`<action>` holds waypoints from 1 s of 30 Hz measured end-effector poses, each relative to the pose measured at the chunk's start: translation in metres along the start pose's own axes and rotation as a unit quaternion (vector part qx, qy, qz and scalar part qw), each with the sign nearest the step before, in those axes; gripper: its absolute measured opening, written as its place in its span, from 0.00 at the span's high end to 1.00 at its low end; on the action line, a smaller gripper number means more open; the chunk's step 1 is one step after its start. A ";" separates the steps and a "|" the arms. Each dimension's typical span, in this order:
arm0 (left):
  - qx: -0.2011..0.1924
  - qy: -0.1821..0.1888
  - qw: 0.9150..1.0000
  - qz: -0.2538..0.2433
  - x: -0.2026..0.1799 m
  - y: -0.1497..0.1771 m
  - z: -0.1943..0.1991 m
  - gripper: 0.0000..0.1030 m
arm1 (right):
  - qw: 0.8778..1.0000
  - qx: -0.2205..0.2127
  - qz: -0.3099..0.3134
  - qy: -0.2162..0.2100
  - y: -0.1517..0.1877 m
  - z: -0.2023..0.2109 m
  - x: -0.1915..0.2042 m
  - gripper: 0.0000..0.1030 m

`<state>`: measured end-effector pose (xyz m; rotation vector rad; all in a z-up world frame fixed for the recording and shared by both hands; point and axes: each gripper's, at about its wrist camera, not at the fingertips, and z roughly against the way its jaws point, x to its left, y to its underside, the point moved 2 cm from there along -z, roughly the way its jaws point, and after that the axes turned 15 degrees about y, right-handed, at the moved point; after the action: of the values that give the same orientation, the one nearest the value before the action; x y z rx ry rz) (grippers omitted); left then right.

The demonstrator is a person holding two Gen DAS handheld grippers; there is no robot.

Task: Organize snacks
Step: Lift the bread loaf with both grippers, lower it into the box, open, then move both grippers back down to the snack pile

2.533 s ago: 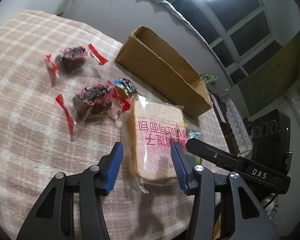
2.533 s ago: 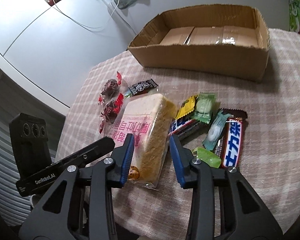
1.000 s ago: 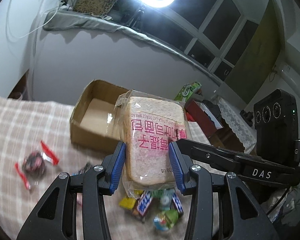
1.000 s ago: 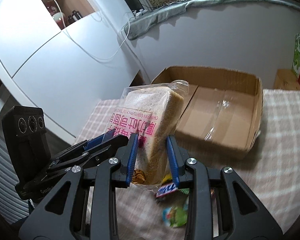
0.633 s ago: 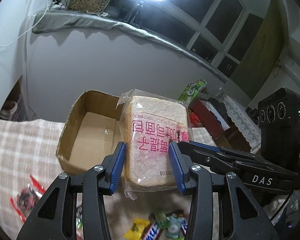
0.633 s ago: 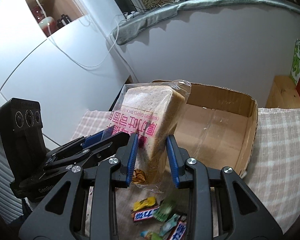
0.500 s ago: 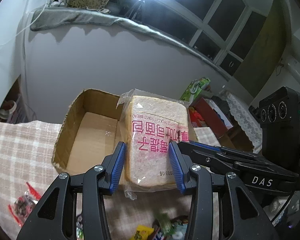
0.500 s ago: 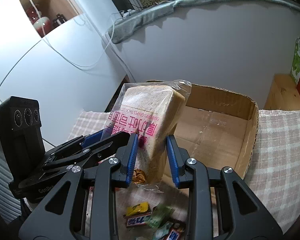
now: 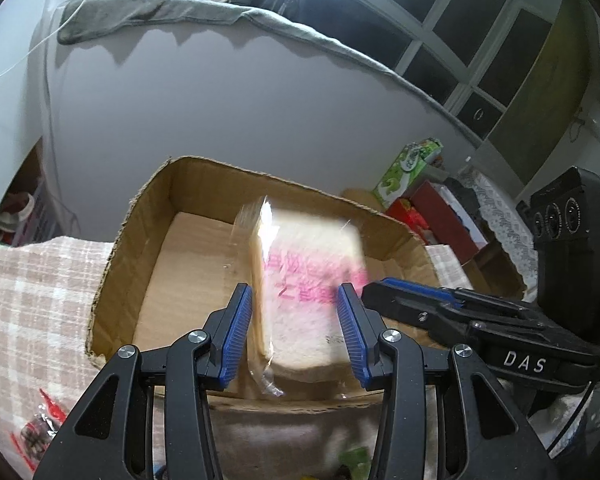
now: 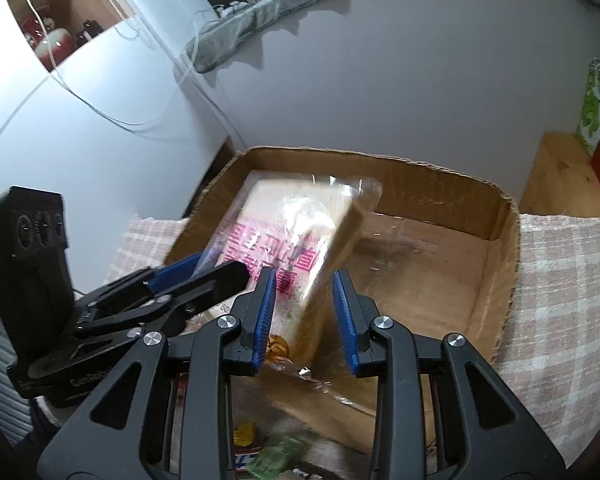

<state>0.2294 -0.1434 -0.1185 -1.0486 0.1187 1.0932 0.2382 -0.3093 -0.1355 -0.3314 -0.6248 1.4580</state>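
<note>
A bagged loaf of toast bread point(image 9: 306, 280) with pink print is blurred with motion, dropping into the open cardboard box point(image 9: 140, 240). It also shows in the right wrist view point(image 10: 288, 248), tilted against the box point(image 10: 496, 280) floor. My left gripper point(image 9: 296, 330) is open, its blue pads either side of the loaf with gaps. My right gripper point(image 10: 304, 316) is open too, pads apart from the bag. Each gripper sees the other beside it.
The box sits on a checked tablecloth point(image 9: 28, 280). A red-wrapped snack point(image 9: 36, 432) lies at lower left. Candy wrappers point(image 10: 276, 452) lie below the box's near wall. A white cabinet point(image 10: 80, 128) stands left; boxes point(image 9: 412, 168) stand beyond the table.
Both grippers carried the loaf up and over the box, then opened. The loaf has left the pads and is falling into the box.
</note>
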 end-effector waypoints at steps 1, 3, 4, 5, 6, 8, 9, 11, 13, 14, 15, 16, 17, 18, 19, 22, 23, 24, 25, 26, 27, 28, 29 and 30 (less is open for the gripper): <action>-0.001 -0.001 1.000 0.001 0.001 -0.001 0.000 0.59 | 1.000 0.000 -0.003 0.003 0.000 -0.001 -0.001 0.70; -0.001 -0.004 1.000 0.001 0.002 0.000 0.003 0.59 | 1.000 0.001 -0.006 0.002 0.001 0.000 -0.004 0.70; -0.002 -0.005 1.000 0.001 0.002 -0.001 0.004 0.59 | 1.000 0.000 -0.006 0.003 0.001 0.000 -0.005 0.70; -0.004 -0.006 1.000 0.000 0.002 -0.002 0.006 0.59 | 1.000 0.000 -0.006 0.004 0.002 0.001 -0.006 0.70; -0.006 -0.006 1.000 0.000 0.001 -0.003 0.008 0.59 | 1.000 -0.002 -0.006 0.004 0.004 0.003 -0.007 0.70; -0.011 -0.004 1.000 0.000 0.000 -0.003 0.013 0.59 | 1.000 -0.006 -0.005 0.006 0.005 0.009 -0.007 0.70; -0.013 -0.005 1.000 -0.002 -0.001 -0.003 0.016 0.59 | 1.000 -0.008 -0.005 0.007 0.006 0.011 -0.008 0.70; -0.017 -0.005 1.000 -0.004 -0.005 -0.003 0.022 0.59 | 1.000 -0.012 -0.004 0.008 0.007 0.017 -0.008 0.70; -0.020 -0.003 1.000 -0.008 -0.008 -0.001 0.029 0.59 | 1.000 -0.017 0.001 0.013 0.009 0.025 -0.006 0.70; -0.022 -0.003 1.000 -0.010 -0.009 0.000 0.033 0.59 | 1.000 -0.020 0.003 0.015 0.010 0.028 -0.005 0.70; -0.024 -0.003 1.000 -0.011 -0.011 0.001 0.037 0.59 | 1.000 -0.023 0.006 0.017 0.012 0.033 -0.004 0.70; -0.026 -0.004 1.000 -0.013 -0.012 0.003 0.041 0.59 | 0.999 -0.027 0.007 0.018 0.014 0.038 -0.003 0.70; -0.028 -0.005 0.999 -0.013 -0.012 0.005 0.045 0.59 | 0.999 -0.029 0.009 0.019 0.016 0.041 -0.002 0.70; -0.030 -0.005 0.999 -0.013 -0.013 0.008 0.050 0.59 | 0.999 -0.033 0.011 0.020 0.018 0.046 -0.001 0.70; -0.032 -0.005 0.999 -0.014 -0.013 0.009 0.053 0.59 | 0.999 -0.036 0.013 0.023 0.021 0.050 -0.001 0.70; -0.037 -0.007 0.999 -0.010 -0.012 0.018 0.066 0.59 | 0.998 -0.042 0.021 0.034 0.032 0.061 0.000 0.70; -0.038 -0.006 0.999 -0.008 -0.012 0.022 0.070 0.59 | 0.998 -0.043 0.023 0.037 0.037 0.064 0.000 0.70; -0.039 -0.007 0.999 -0.007 -0.012 0.025 0.073 0.59 | 0.998 -0.044 0.024 0.040 0.042 0.068 0.000 0.70; -0.040 -0.009 0.999 -0.007 -0.012 0.029 0.078 0.59 | 0.998 -0.045 0.024 0.041 0.047 0.071 0.000 0.70; -0.041 -0.011 0.999 -0.007 -0.012 0.033 0.080 0.59 | 0.998 -0.046 0.023 0.042 0.052 0.073 -0.001 0.70; -0.043 -0.013 0.999 -0.007 -0.013 0.036 0.083 0.59 | 0.998 -0.047 0.022 0.043 0.057 0.076 -0.001 0.70; -0.043 -0.014 0.999 -0.007 -0.013 0.040 0.085 0.59 | 0.998 -0.046 0.022 0.045 0.065 0.079 -0.001 0.70; -0.042 -0.015 0.999 -0.010 -0.014 0.045 0.087 0.59 | 0.998 -0.046 0.022 0.047 0.070 0.081 -0.001 0.70; -0.041 -0.017 0.999 -0.011 -0.015 0.050 0.090 0.59 | 0.997 -0.046 0.022 0.052 0.078 0.083 -0.001 0.70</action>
<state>0.1487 -0.0837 -0.0935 -1.1019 0.0347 1.1027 0.1264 -0.3153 -0.1133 -0.4922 -0.6060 1.4461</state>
